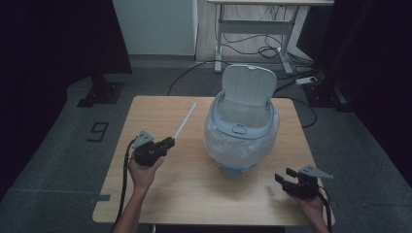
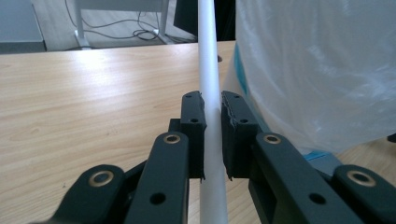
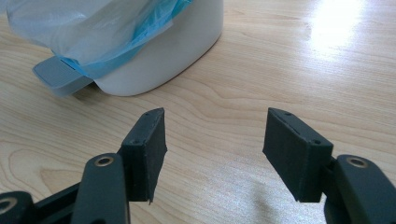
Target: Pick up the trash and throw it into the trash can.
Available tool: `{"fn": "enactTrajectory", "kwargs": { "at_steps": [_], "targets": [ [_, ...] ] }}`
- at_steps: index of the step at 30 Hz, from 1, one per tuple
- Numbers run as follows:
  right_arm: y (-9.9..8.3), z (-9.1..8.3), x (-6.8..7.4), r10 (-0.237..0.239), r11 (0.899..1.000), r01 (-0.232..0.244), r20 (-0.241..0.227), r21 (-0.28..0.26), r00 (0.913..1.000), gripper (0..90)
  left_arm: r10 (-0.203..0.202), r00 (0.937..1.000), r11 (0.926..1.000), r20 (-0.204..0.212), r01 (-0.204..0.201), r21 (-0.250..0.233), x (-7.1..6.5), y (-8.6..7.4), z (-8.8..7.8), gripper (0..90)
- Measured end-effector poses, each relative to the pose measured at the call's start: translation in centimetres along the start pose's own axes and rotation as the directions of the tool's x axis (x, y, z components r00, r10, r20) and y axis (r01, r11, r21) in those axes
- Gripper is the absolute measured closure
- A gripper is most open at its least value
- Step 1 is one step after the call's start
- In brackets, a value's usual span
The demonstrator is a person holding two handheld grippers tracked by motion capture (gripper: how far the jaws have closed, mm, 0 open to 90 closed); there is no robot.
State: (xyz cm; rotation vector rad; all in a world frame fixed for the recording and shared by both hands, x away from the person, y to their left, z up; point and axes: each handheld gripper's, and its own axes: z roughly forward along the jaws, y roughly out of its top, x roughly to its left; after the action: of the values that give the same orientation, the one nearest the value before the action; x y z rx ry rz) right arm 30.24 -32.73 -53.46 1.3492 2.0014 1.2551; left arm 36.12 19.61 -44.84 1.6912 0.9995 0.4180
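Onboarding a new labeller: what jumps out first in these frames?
The small bin in the middle of the wooden table, lid flipped up and a clear bag lining it. Next, the white stick that the left gripper is shut on, angled up towards the table's far side, just left of the bin. The right gripper sits at the near right corner with its jaws apart and nothing between them.

Dim high view, dark surroundings; bright tabletop (image 3: 336, 28) glare.
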Motion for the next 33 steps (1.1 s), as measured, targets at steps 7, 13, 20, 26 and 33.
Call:
{"fn": "enactTrajectory", "kwargs": {
  "at_steps": [7,13,20,26,33],
  "targets": [
    [0.0,0.2,0.1,0.0,1.0,0.0,-0.002,0.006,1.0,38.5,0.007,0.9998,0.9996,0.02,-0.007,-0.028,-0.5,0.6,-0.7,80.0],
    [-0.1,0.2,0.1,-0.005,1.0,0.005,0.001,0.012,1.0,38.6,0.011,0.9994,0.999,0.033,-0.01,-0.044,-1.0,1.0,-1.1,80.0],
    [-0.2,0.3,-0.1,0.002,1.0,-0.002,0.004,0.016,1.0,38.8,0.022,0.9987,0.9979,0.046,-0.02,-0.062,-1.5,1.4,-1.4,80.0],
    [-0.2,0.4,-0.1,0.001,1.0,-0.001,0.003,0.021,1.0,38.8,0.028,0.998,0.9965,0.056,-0.024,-0.08,-1.8,1.8,-1.9,80.0],
    [-0.3,0.5,0.0,0.002,1.0,-0.002,0.003,0.027,1.0,39.1,0.047,0.9975,0.9934,0.053,-0.041,-0.107,-2.2,2.3,-2.4,80.0]
  ]
}}
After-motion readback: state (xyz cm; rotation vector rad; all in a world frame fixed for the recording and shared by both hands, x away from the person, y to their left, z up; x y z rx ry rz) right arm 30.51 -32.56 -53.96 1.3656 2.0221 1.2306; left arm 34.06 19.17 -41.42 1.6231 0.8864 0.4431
